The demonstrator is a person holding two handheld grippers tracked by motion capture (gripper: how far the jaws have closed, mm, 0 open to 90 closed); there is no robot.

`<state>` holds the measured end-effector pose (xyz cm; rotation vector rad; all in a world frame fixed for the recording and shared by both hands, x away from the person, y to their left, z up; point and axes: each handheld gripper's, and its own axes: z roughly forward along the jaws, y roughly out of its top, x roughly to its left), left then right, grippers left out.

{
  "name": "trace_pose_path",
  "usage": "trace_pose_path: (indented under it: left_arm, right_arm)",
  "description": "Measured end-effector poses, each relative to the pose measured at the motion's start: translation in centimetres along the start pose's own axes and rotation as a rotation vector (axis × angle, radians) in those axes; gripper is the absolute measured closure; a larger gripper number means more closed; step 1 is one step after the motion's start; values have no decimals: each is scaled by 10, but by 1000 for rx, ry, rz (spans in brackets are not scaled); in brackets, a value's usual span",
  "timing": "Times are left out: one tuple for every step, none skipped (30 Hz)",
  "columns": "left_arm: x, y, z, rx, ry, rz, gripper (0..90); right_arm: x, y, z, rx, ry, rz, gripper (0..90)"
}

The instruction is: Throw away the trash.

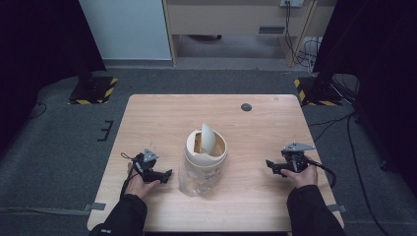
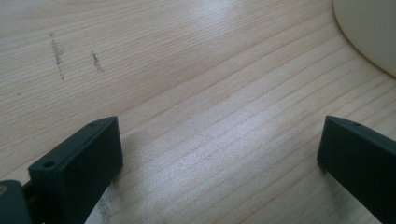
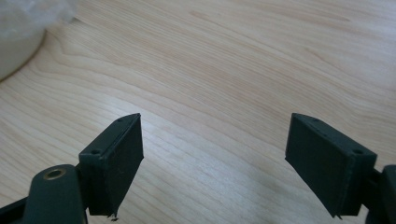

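A cream bin with a tilted swing lid [image 1: 205, 150] stands at the middle of the wooden table [image 1: 162, 118]. Its lower part looks clear or plastic-lined. My left gripper [image 1: 166, 176] rests low on the table just left of the bin, open, nothing between its jaws [image 2: 219, 154]. The bin's cream edge [image 2: 369, 32] shows at the top right of the left gripper view. My right gripper [image 1: 269, 165] sits to the right of the bin, open and empty [image 3: 215, 154]. The bin's pale base [image 3: 18, 37] shows at the top left of the right gripper view.
A small dark round disc [image 1: 246, 107] lies near the table's far edge. Black stands with yellow-striped bases [image 1: 93, 91] flank the far corners. Cables [image 1: 334, 123] trail on the floor at the right. A wooden desk [image 1: 236, 19] stands beyond.
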<state>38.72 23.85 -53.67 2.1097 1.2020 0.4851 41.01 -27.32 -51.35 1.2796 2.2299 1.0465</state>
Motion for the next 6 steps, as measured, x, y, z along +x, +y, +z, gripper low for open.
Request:
trace_pose_path:
  left_arm:
    - [0,0,0,0,0,0,0]
    - [0,0,0,0,0,0,0]
    - [0,0,0,0,0,0,0]
    - [0,0,0,0,0,0,0]
    - [0,0,0,0,0,0,0]
    - [0,0,0,0,0,0,0]
  right_arm:
    - [-1,-1,0,8,-7,-1,187]
    - [-2,-2,1,12,-15,-1,180]
    - [-3,-3,1,23,-28,3,176]
    - [-4,-4,1,31,-40,-4,173]
    - [-5,-4,1,40,-49,-2,169]
    - [-7,-6,0,48,-57,0,158]
